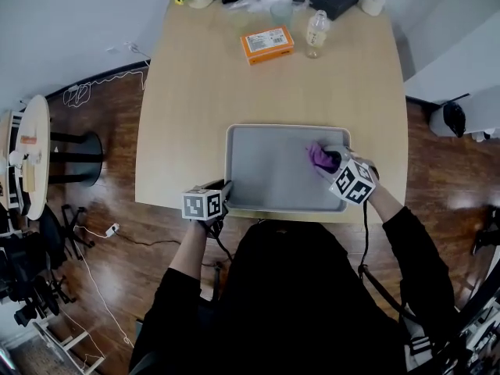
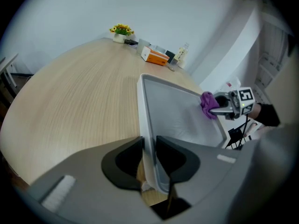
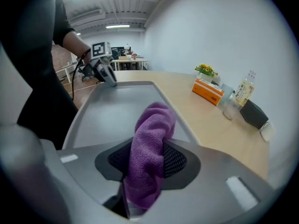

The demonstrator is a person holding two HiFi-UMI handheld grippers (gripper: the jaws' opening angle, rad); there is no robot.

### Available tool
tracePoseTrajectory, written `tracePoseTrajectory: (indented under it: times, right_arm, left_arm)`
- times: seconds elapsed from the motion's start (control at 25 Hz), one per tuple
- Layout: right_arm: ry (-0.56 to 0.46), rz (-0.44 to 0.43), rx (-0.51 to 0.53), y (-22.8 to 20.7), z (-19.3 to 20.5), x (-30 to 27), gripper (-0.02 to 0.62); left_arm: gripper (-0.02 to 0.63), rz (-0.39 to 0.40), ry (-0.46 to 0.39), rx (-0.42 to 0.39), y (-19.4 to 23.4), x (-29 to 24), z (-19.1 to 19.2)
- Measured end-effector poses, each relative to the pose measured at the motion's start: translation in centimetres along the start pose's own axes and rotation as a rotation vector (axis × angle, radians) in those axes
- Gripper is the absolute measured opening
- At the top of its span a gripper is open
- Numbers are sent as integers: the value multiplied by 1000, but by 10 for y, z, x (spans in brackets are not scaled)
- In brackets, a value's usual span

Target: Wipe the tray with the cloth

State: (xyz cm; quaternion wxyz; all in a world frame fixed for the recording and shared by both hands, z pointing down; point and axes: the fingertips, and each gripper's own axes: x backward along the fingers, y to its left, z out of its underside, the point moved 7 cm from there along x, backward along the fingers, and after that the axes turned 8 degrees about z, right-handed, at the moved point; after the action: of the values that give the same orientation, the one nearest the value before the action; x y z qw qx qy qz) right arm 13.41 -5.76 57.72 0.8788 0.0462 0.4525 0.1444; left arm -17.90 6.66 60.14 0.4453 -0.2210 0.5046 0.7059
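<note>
Our left tongs [image 2: 149, 148] pinch the rim at the near left corner of the tray [image 1: 269, 166], and our right tongs [image 3: 148, 160] clamp the purple cloth [image 3: 154, 125] by its right edge, so we judge wiping is under way. Next we would want a pressed sweep toward the left edge, tray held steady. Our right tongs hide whether the cloth touches the tray floor.

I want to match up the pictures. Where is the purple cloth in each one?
Head view: the soft purple cloth is right of centre, on the right side of the grey rectangular tray.
Left gripper view: the cloth is middle right, at the tray's right edge.
Right gripper view: the cloth is low centre, held by the right gripper.
Shared landmark: the flat orange box on the wooden table, in all three.
</note>
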Motion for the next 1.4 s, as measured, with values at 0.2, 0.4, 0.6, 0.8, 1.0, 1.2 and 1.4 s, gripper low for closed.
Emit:
tracePoseTrajectory:
  times: [0.2,0.4,0.6,0.8,1.0,1.2,1.4]
  right_arm:
    - [-12,-100,-53,86,24,38,149]
    - [-24,-141,-50,102,33,46,147]
    - [-8,-106,46,45,35,30,152]
    - [22,5,6,-55,34,5,152]
    - [35,41,38,-82,26,-1,147]
    - [11,105,-92,-51,35,10,147]
    - [12,90,-141,8,44,30,147]
  left_arm:
    - [75,5,-1,7,2,3,0]
    - [75,14,19,7,2,1,-1]
    - [75,14,34,5,-4,0,-2]
    - [75,-3,27,7,-5,1,-3]
    - [75,-9,18,13,-3,-1,-2]
    - [75,2,22,17,0,-1,0]
    - [75,11,14,18,1,-2,-3]
